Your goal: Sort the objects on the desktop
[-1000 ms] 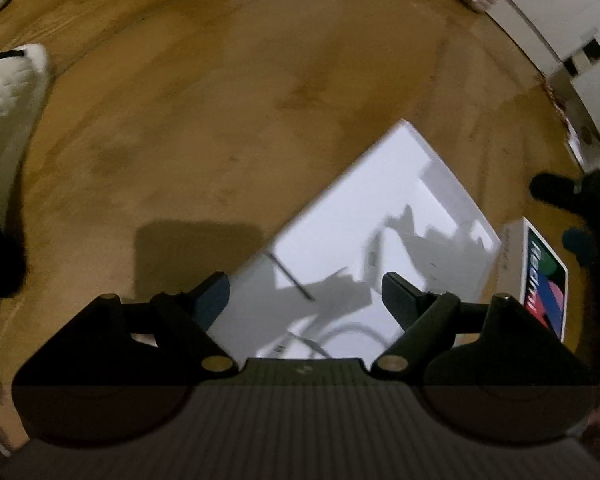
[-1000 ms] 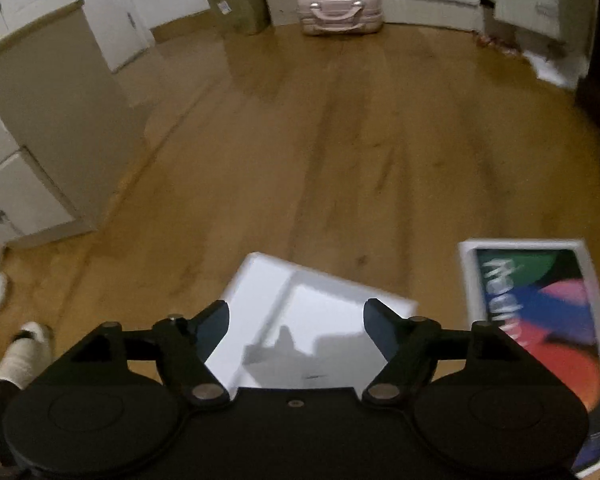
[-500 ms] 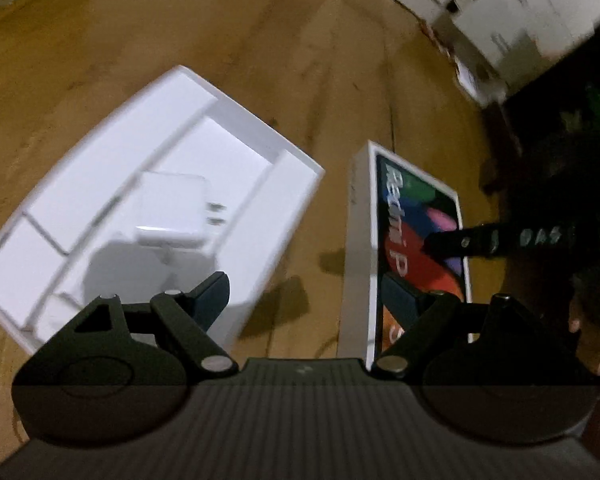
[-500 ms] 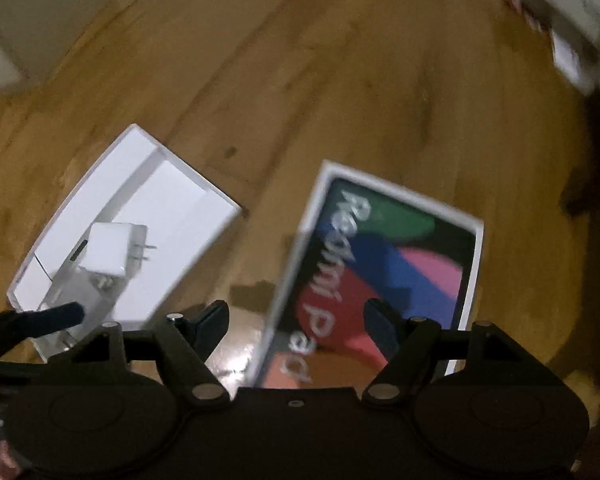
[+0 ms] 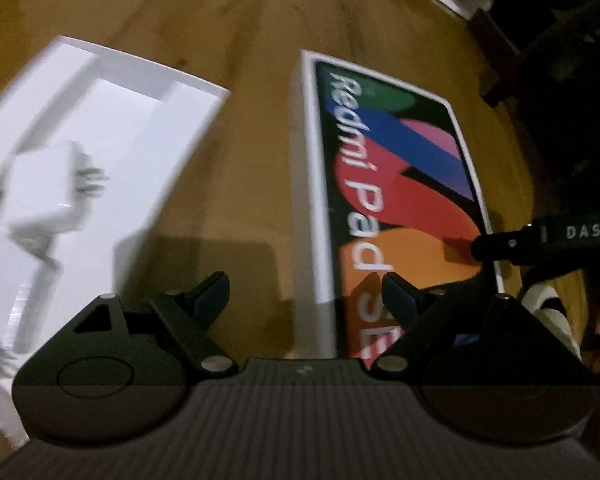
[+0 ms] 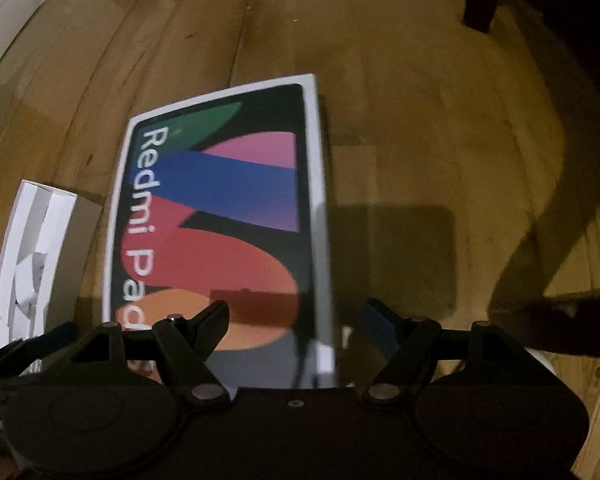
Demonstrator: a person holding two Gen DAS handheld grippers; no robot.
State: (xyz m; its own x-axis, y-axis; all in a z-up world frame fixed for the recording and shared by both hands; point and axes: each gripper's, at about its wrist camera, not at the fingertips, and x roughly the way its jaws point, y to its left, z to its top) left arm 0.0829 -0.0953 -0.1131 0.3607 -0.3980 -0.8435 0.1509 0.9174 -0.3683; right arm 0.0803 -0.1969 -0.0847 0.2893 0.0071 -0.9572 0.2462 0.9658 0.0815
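Observation:
A colourful Redmi Pad box lid lies flat on the wooden floor; it also shows in the right wrist view. An open white box tray lies to its left and holds a white charger; the tray's edge shows in the right wrist view. My left gripper is open and empty, straddling the lid's near left edge. My right gripper is open and empty over the lid's near right edge; one of its fingers shows in the left wrist view.
The wooden floor stretches beyond the boxes. White cabinets stand at the far left. A dark furniture leg stands at the far right. A white shoe is at the right edge.
Both grippers have swung right and dropped closer to the floor. The Redmi Pad lid now fills both views and the white tray has slid to the left.

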